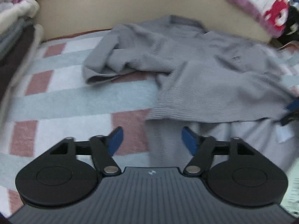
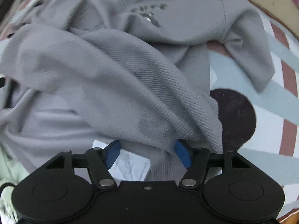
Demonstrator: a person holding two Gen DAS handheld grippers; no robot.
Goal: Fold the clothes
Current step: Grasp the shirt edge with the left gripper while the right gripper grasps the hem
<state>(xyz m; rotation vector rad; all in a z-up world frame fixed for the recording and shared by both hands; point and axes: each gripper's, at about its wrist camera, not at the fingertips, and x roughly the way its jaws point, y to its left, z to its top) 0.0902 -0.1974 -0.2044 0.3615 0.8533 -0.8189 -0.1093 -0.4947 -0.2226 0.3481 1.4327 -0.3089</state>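
Grippers, left and right, hanging spread and pinching nothing over rumpled grey knit sweatshirt on checked pink-and-blue blanket, likely readying hem grab for folding.

Free room: bare checked blanket from 7 to 10 o'clock of the left gripper, flat and unobstructed; its jaws stand apart with nothing between them.
Obstacles, left wrist view: grey sweater spread from 12 to 3 o'clock, its bunched sleeve at 11; stacked clothes at 10; beige headboard behind, closing off 12.
Right wrist view: right gripper, jaws apart, close over a raised sweater fold with white care label; open blanket at 3 o'clock.
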